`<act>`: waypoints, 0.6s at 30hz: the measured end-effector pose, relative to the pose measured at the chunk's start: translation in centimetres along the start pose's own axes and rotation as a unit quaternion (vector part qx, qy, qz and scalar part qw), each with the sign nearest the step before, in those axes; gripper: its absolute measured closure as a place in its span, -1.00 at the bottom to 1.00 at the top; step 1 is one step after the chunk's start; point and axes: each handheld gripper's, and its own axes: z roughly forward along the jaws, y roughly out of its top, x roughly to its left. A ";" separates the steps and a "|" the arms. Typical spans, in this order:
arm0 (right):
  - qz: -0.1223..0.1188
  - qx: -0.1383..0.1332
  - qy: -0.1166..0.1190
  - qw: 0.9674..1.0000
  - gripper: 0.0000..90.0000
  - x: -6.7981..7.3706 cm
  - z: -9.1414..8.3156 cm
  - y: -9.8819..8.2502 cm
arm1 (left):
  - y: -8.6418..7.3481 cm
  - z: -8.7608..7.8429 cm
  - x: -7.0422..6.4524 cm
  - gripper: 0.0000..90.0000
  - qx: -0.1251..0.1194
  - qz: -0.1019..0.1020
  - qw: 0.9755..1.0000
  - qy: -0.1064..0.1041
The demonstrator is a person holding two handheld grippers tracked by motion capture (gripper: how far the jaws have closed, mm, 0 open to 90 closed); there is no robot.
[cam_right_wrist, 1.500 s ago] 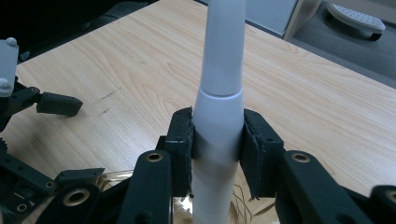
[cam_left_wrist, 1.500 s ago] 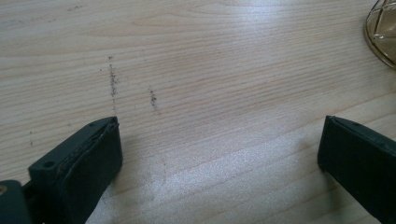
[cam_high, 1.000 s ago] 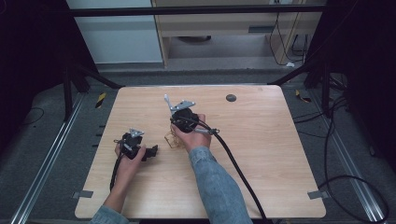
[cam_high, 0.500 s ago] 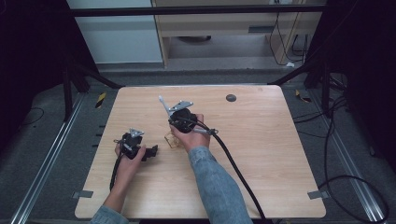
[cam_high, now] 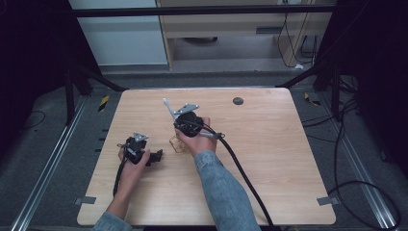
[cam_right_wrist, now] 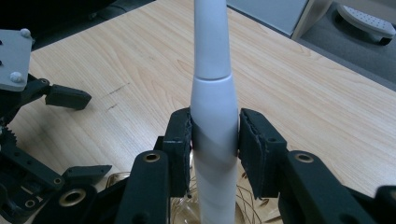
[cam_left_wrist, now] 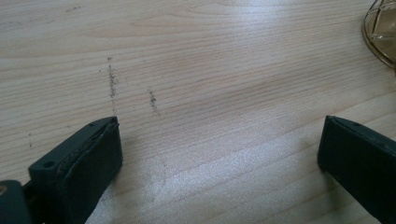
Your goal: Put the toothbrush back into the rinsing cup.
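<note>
- The table (cam_high: 269, 159), a pale wooden top, is bare across its whole right half and along its far edge, apart from a small dark round mark (cam_high: 237, 101) near the far edge.
- The person's right forearm, in a blue sleeve (cam_high: 223, 192), comes in from the near edge and angles toward the table's middle.
- The right hand-held gripper (cam_right_wrist: 215, 135) is clenched on a white electric toothbrush handle (cam_right_wrist: 214, 112), pads pressing both sides; the handle stands nearly upright, its lower end in a clear wire-patterned cup (cam_high: 177, 143) just left of that hand.
- The left hand-held gripper (cam_high: 156, 156) rests low near the table's left edge, jaws released and wide apart over bare wood, holding nothing.
</note>
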 end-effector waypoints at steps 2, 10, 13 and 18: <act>0.000 0.000 0.001 1.000 0.44 0.0 0.0 0.0 | 0.0 0.0 0.0 -1.00 0.000 0.000 1.000 0.000; -0.003 -0.001 0.001 1.000 0.42 0.0 -0.1 0.1 | 0.0 0.0 0.0 -1.00 0.000 0.000 1.000 0.000; -0.003 -0.001 0.001 1.000 0.41 0.0 -0.2 0.1 | 0.0 0.0 0.0 -1.00 0.000 0.001 1.000 0.000; -0.006 -0.002 0.001 1.000 0.37 -0.1 -0.5 0.2 | 0.0 0.0 0.0 -1.00 0.000 0.000 1.000 0.000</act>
